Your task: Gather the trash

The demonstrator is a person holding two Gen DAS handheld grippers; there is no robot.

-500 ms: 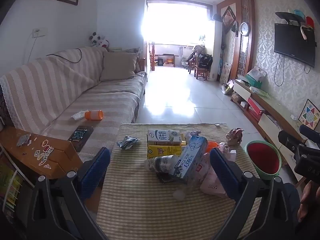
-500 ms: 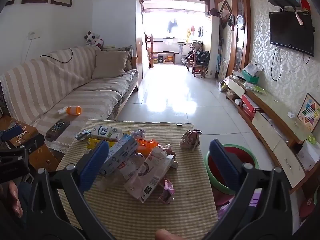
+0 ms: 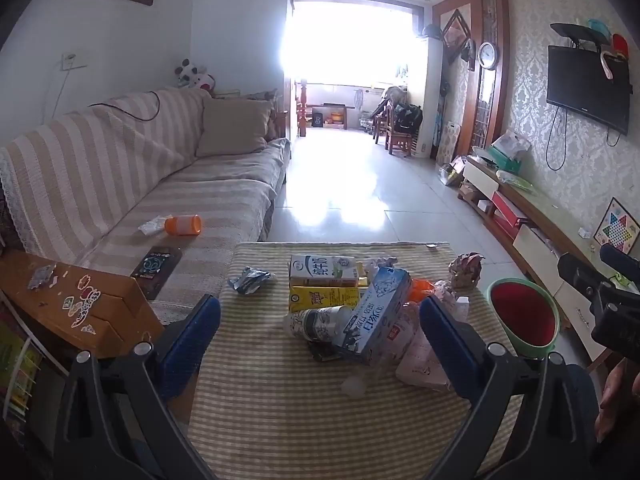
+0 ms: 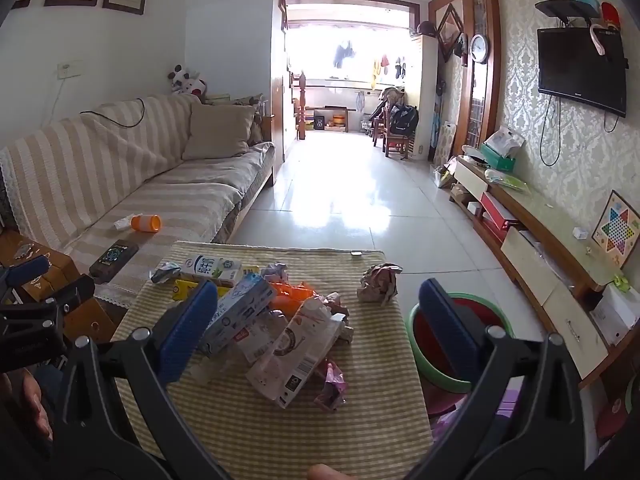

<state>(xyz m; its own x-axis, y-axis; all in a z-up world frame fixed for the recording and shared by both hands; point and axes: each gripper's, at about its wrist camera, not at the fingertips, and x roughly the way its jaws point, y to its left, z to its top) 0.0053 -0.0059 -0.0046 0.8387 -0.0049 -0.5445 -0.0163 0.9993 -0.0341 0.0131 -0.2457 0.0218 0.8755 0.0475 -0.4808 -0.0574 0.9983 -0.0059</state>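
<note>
On table [image 3: 280,420] | blue carton [image 3: 380,316] tilted, long axis toward sofa [image 3: 120,168]

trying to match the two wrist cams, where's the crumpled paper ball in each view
Left wrist: crumpled paper ball lies right of centre, at the table's far right corner.
Right wrist: it lies just right of centre, apart from the pile.
Shared landmark: the green-rimmed red bin beside the table.

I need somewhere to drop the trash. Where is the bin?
The bin stands on the floor just off the table's right edge, nearest the crumpled paper ball; the right wrist view shows it behind that gripper's right finger.
</note>
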